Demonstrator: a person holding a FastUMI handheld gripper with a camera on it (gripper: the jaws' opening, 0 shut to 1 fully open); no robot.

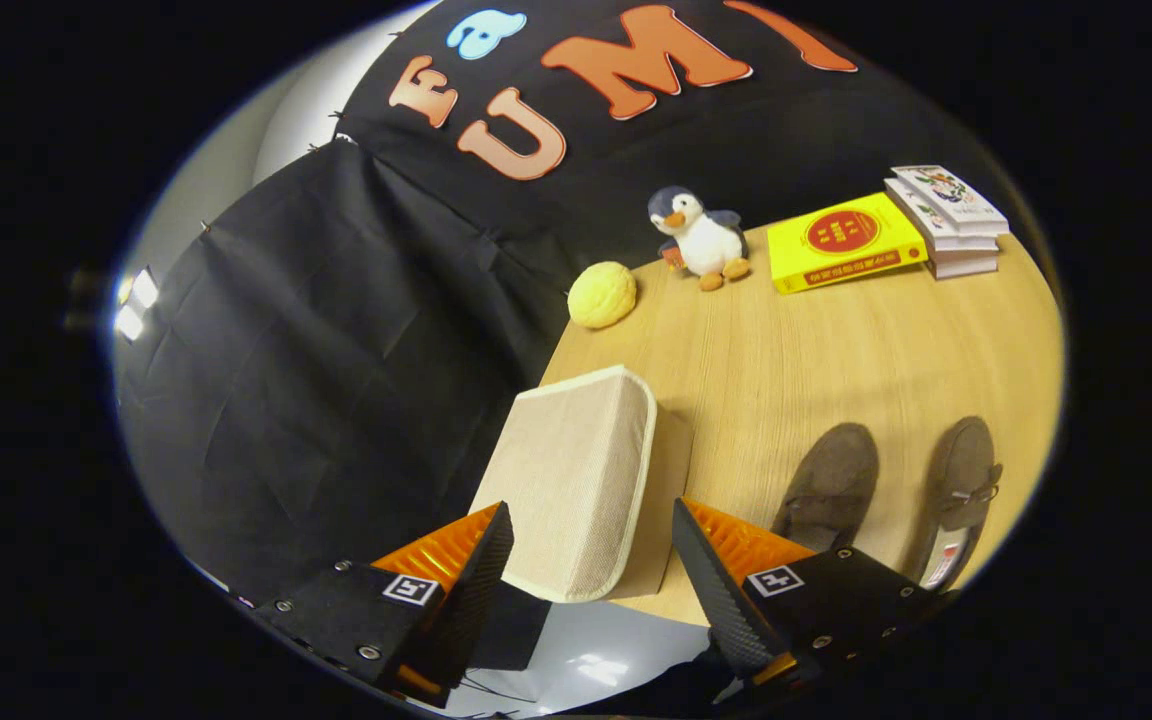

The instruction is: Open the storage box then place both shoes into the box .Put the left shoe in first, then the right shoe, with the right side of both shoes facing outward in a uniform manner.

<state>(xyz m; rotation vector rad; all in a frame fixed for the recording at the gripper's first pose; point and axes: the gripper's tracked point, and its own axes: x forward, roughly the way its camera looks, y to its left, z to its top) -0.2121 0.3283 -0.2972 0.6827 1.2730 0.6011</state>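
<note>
The gripper (591, 560) hangs at the bottom of the frame, fingers (481, 575) spread wide apart and gripping nothing. Right in the gap between them sits the box (576, 480), a beige fabric one, lid closed, at the near left corner of the counter (836, 350). Its near lower edge reaches down between the fingertips, but neither finger presses on it; whether either brushes it I cannot tell.

Lower right, just beyond the right finger, lie the two shoes (886, 490), brown suede, side by side on the counter with toes pointing away. The nearer one's heel is partly hidden behind the right finger; the outer shoe shows a lace bow and a pale insole at its heel. They lie apart from the box, with bare wood between.

Up at the far edge of the counter, upper middle of the frame: a yellow ball (602, 294) near the left corner, a penguin (701, 238) toy just right of it, then a yellow book (844, 240) lying flat, and a small stack of books (946, 220) touching its right end. All of these are well apart from the box and shoes.

Black cloth (316, 380) drapes the left half of the frame, beside the counter's left edge.
</note>
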